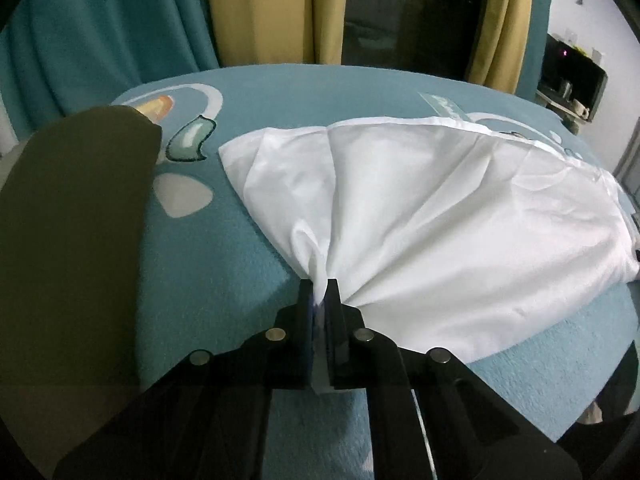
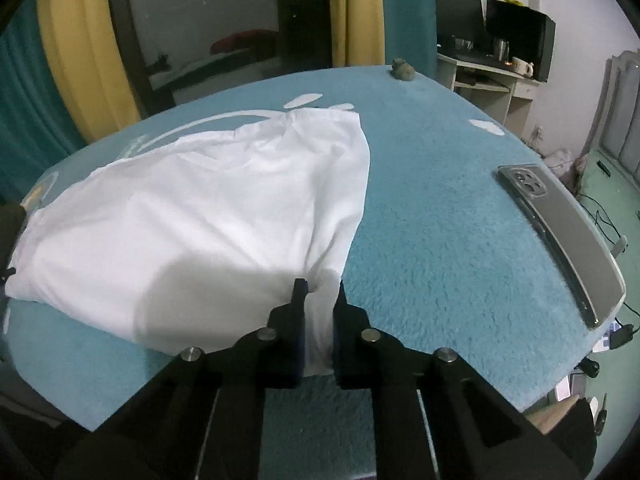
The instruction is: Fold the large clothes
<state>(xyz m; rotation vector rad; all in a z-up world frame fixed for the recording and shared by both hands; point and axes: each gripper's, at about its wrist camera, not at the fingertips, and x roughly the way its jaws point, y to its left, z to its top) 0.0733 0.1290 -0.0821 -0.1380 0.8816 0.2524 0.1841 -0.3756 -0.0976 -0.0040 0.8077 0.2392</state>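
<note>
white garment (image 1: 440, 208) lies bunched and creased on the teal fleece cover (image 1: 224, 288) of the table, spreading from the centre toward three o'clock in the left wrist view and toward nine o'clock in the right wrist view. left gripper (image 1: 319, 292) is pinched tight on a gathered corner of the cloth at six o'clock of the pile, with folds fanning away from its black jaws toward twelve and two o'clock. right gripper (image 2: 319, 288) is clamped on the garment's near right edge, white fabric showing between its jaws, which stand a little apart around the cloth. a dark olive cloth (image 1: 76, 220) covers the nine o'clock side of the left view. a phone (image 2: 560, 232) in a clear case lies camera-up on the cover at three o'clock of the right view, well apart from the garment.
</note>
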